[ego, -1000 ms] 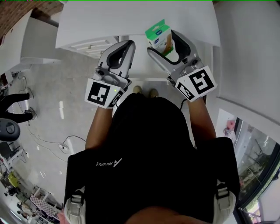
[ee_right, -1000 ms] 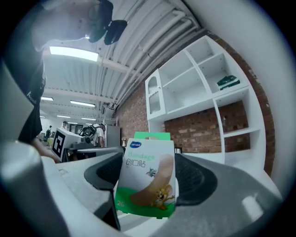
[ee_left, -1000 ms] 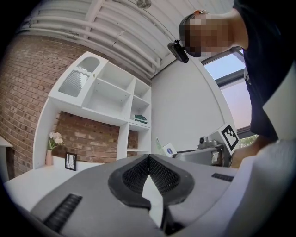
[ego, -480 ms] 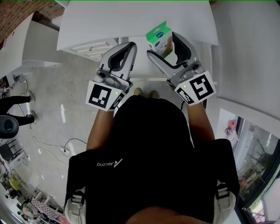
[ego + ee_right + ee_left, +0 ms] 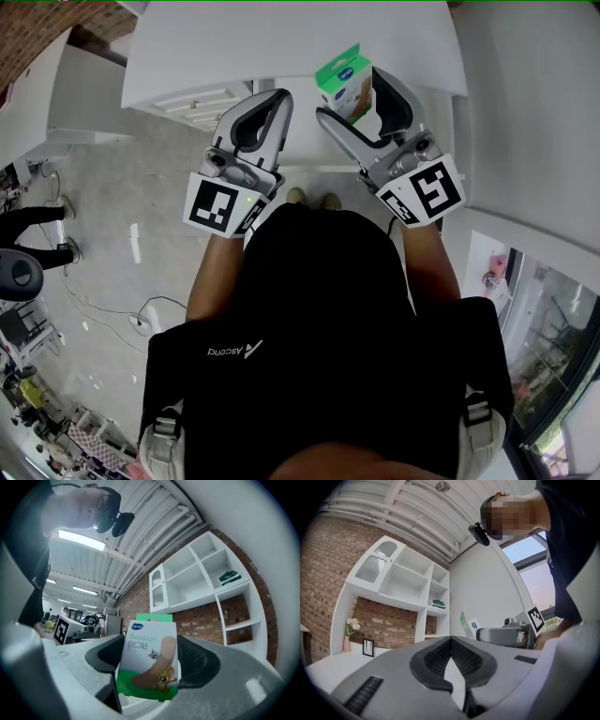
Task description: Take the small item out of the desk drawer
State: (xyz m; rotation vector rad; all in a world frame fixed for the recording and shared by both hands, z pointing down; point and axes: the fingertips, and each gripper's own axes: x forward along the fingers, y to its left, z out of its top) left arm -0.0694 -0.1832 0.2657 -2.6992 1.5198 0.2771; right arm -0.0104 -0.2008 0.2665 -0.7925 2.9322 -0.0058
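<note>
Floor: grey floor (image 5: 103, 234) fills the left part of the head view, with cables lying on it.
Desk: white desk (image 5: 281, 42) lies across the top of the head view, above both grippers.
Person: a person in a black shirt (image 5: 319, 328) fills the lower middle of the head view, one gripper in each hand.
Shelf unit: white wall shelf unit (image 5: 408, 581) stands on a brick wall (image 5: 328, 573), upper left in the left gripper view.
Right gripper (image 5: 350, 94): right of centre in the head view. Its jaws are apart and press on the two sides of the box, so it grips it.
Left gripper (image 5: 279, 97): left of centre, just beside the right gripper. Its jaws are together, tips touching, and hold nothing.
Bandage box (image 5: 149, 660): small green and white box with a cartoon plaster printed on it, upright between the right gripper's jaws. In the head view it sits at upper middle, in front of the desk top. Its top stands out above the jaws.
</note>
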